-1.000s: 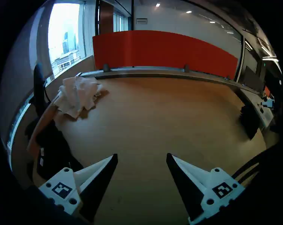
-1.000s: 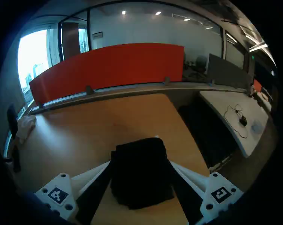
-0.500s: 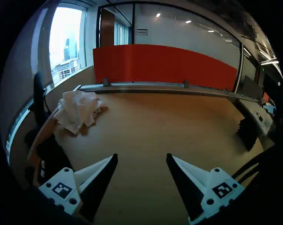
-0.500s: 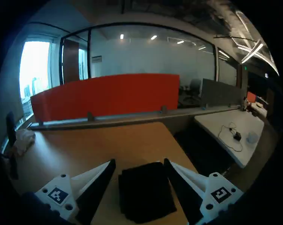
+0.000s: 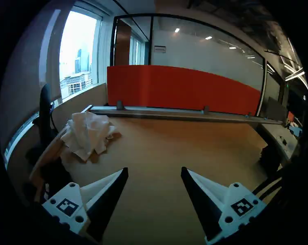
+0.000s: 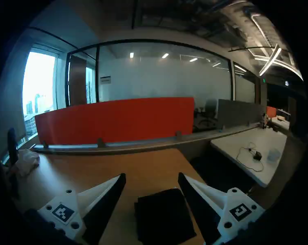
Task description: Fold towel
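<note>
A folded black towel (image 6: pixel 164 216) lies flat on the wooden table (image 6: pixel 92 175), just below and between the fingers of my right gripper (image 6: pixel 151 181), which is open and holds nothing. The same dark towel (image 5: pixel 270 157) appears at the table's right edge in the left gripper view. A crumpled heap of white towels (image 5: pixel 88 132) sits at the table's far left corner; the right gripper view catches that heap (image 6: pixel 25 161) at far left. My left gripper (image 5: pixel 154 175) hovers open over bare table, well short of the heap.
A red divider panel (image 5: pixel 182 87) with a metal rail runs along the table's far edge. A black office chair (image 5: pixel 43 110) stands by the window at left. Across a gap on the right stands a white desk (image 6: pixel 251 153) with a cable on it.
My right gripper has let go of the black towel and lifted up and back, leaving it flat on the table. My left gripper has tilted upward, showing more of the room.
</note>
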